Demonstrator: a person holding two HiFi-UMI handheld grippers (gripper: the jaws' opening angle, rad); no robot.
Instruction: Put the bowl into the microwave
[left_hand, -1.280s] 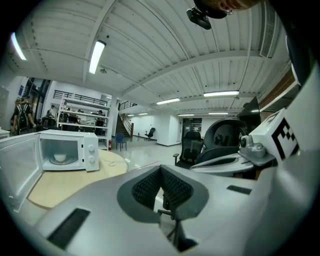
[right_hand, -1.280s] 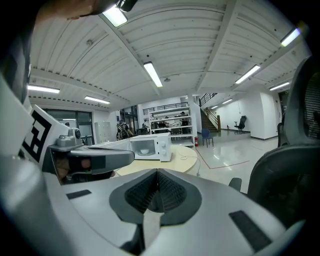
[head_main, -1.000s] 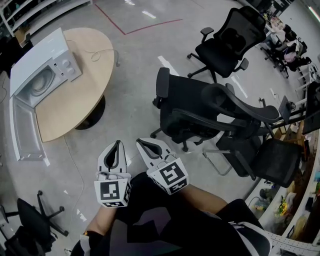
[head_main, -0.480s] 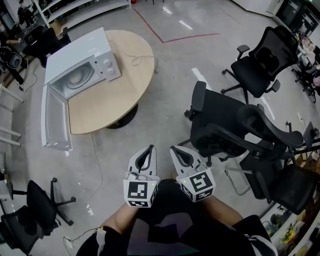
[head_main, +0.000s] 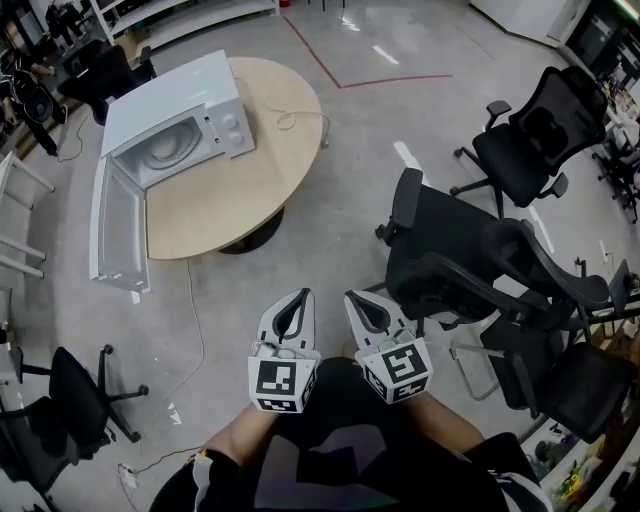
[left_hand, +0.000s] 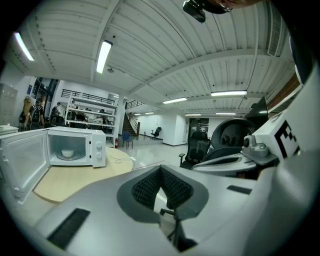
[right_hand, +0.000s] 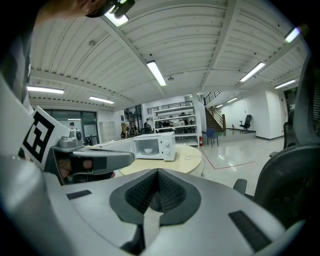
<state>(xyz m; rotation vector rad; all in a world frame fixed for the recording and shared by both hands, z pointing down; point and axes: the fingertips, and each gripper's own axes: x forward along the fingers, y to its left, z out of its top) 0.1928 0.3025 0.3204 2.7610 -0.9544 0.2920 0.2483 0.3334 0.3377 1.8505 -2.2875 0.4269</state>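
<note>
Your gaze swings back toward the microwave (head_main: 175, 120), where the bowl (left_hand: 66, 153) already sits (door (head_main: 118, 235) open). Your left gripper (head_main: 297, 297) and right gripper (head_main: 353, 297) stay pinched together, empty, so the placing looks done.

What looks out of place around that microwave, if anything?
Nothing is spilled or broken. One oddity: the door of the microwave hangs wide open past the edge of the round table, with a white bowl already inside. The left claw and right claw are shut, empty, away from the table.

Left gripper (left_hand: 161, 170) jaws together (nothing between); bowl (left_hand: 66, 153) inside open microwave (left_hand: 99, 148).
</note>
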